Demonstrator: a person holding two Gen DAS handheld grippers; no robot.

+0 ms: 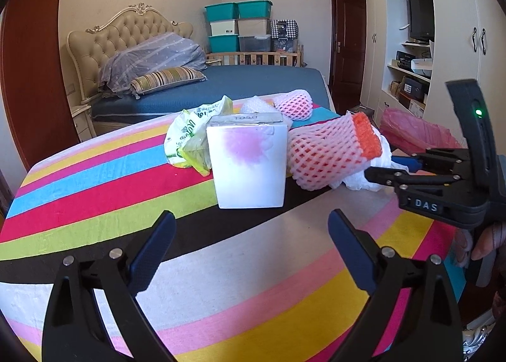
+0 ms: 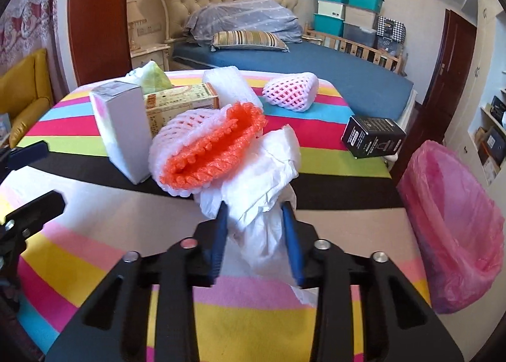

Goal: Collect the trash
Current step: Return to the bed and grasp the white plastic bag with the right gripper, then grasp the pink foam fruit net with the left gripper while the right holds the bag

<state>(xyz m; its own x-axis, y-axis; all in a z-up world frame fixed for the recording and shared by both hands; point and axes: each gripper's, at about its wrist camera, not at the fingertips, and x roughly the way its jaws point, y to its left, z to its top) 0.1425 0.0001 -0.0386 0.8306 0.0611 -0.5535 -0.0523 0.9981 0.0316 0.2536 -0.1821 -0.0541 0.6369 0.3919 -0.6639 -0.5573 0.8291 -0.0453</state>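
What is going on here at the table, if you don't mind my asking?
A person is clearing trash off a striped table with a handheld gripper in each hand. The right gripper is shut on a crumpled white paper, right beside an orange and white foam net. The left gripper is open and holds nothing, pointed at a white box. A bin with a pink liner stands beside the table. Other boxes, a plastic bag and another foam net lie on the table.
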